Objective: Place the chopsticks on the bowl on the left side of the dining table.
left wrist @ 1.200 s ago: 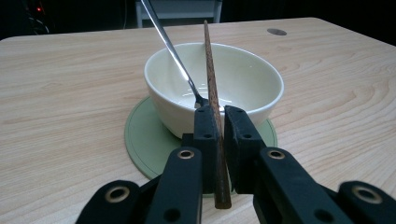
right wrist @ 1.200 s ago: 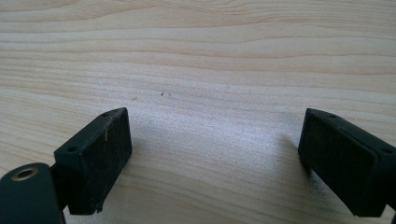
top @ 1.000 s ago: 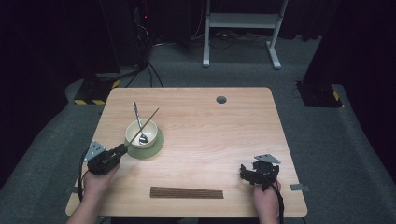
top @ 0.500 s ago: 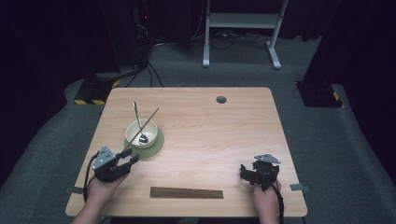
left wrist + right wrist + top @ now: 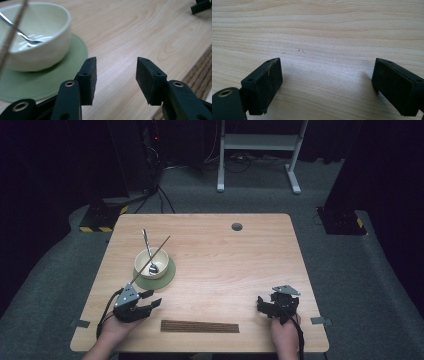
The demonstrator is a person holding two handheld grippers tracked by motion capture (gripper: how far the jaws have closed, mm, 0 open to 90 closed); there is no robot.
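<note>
The left tool has just been opening, nothing between its jaws, near the bowl; the right tool gapes empty.

— What do my grippers look like?

— I see my left gripper and right gripper. Both are black, each with a grey three-cornered plate on top.

— And close up?

— My jaws are flat black blocks with small screw holes. Shiny brass rings sit in the arms behind them. A black cable trails back past each hand.
</note>
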